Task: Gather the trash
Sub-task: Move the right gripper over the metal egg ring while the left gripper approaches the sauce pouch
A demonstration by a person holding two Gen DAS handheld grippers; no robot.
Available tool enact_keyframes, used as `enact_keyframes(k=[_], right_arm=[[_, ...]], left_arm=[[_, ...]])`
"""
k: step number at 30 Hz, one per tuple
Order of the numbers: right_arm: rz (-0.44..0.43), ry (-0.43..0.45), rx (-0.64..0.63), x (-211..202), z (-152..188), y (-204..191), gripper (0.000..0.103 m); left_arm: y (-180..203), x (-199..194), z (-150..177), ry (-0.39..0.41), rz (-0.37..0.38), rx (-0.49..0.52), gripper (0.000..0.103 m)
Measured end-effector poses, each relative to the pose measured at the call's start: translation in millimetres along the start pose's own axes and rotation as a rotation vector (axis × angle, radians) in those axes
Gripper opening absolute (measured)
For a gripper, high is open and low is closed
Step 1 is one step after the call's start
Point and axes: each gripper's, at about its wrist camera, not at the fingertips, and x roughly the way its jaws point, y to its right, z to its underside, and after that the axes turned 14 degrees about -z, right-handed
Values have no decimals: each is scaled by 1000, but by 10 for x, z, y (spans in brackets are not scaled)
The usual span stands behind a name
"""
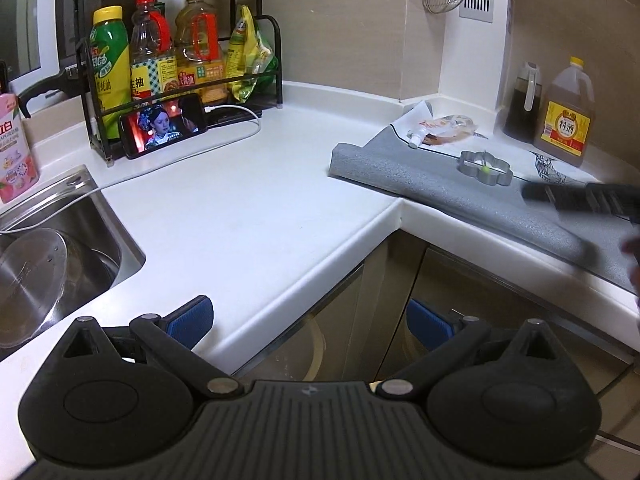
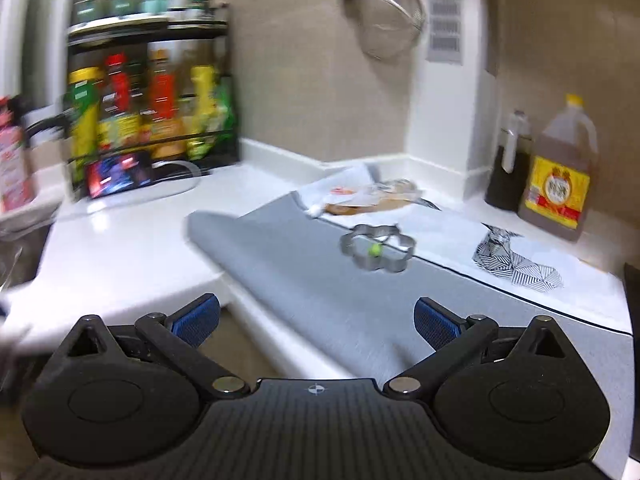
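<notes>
White counter (image 1: 248, 200); empty pouch (image 1: 444, 128) on mat (image 1: 440, 176).

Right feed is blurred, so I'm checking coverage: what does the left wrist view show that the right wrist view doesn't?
Left wrist only: the sink with a steel pot lid, the cabinet doors, and the right gripper entering from the side.
Right wrist only: the jars on the rack's top shelf.
Both: the spouted pouch, flower-shaped metal ring, grey mat and cooking wine jug.

I read 料酒 on the yellow label of the jug (image 1: 567, 114). 生抽 shows on a rack bottle (image 1: 153, 68). Pink bottle (image 1: 16, 148): 立白. Other labels too small.
</notes>
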Motion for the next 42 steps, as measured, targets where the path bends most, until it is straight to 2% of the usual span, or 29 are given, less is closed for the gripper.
enact_keyframes(k=[5,11,16,18,23,28,30,31,33,36,42], right_arm=[[47,-80,134,664,-285,405,103],[125,-170,77,1331,-393,553,103],[173,-225,134,1724,-461,762,103],[198,-210,134,1790,-482,795,103],[224,-185,159,1862,-481,830,103],[224,-214,151,1931,-565,869,103],[238,-198,162,1925,-571,924,101],[244,-181,173,1896,-568,953,91],[266,-155,172,1818,-568,995,81],[268,-157,159,1680,-530,1068,80],[298,-137,197,1166,-337,1427,81]], left_arm=[[-51,58,-56,-14,-5,-21,103],[-161,112,-122,-22,-23,-47,103],[-199,167,-179,-33,-33,-59,103],[-184,182,-200,-34,-34,-54,103],[-98,201,-221,-37,-26,-40,103],[-17,169,-230,-31,-22,-18,103],[0,155,-256,-25,-26,-13,103],[6,148,-273,-21,-30,-13,103],[13,143,-310,-12,-36,-17,103],[68,164,-391,-2,-31,-21,103],[386,311,-720,46,36,-24,103]])
